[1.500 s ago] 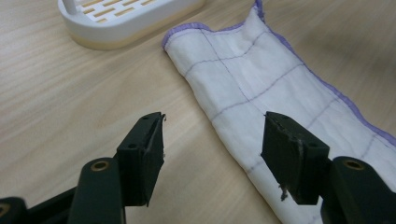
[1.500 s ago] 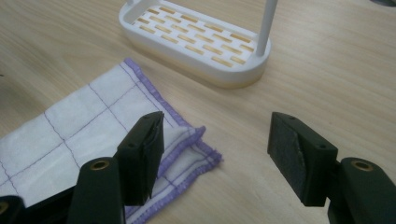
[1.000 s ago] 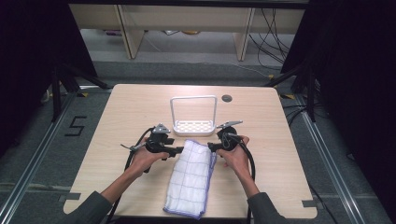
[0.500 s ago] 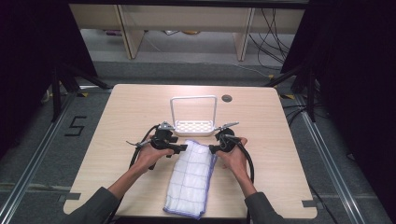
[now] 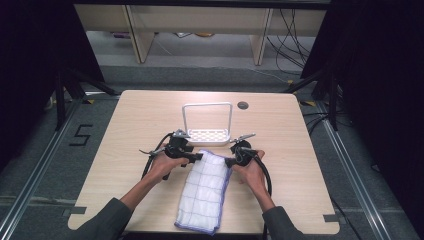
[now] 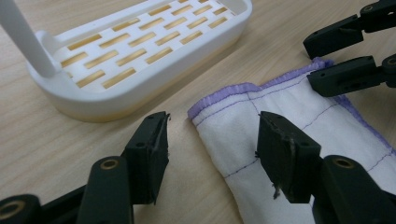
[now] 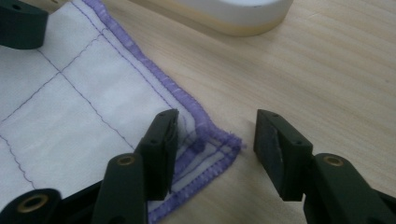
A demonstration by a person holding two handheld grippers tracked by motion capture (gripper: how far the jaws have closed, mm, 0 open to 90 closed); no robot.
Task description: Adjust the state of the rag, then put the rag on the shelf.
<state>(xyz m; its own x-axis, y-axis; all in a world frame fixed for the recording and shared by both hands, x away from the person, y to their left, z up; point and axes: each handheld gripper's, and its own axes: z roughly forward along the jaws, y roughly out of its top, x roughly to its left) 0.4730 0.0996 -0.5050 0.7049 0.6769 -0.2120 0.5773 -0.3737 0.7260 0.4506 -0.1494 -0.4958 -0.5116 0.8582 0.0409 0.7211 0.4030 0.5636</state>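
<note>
With the folded cloth point(image 5: 205, 190) lying flat on the table point(image 5: 125, 130) just before the white rack point(image 5: 207, 135), and both the left gripper point(image 6: 212, 154) and right gripper point(image 7: 215, 149) held spread over its far corners, only the top layer may be pinched if the jaws are closed too shallowly.
</note>
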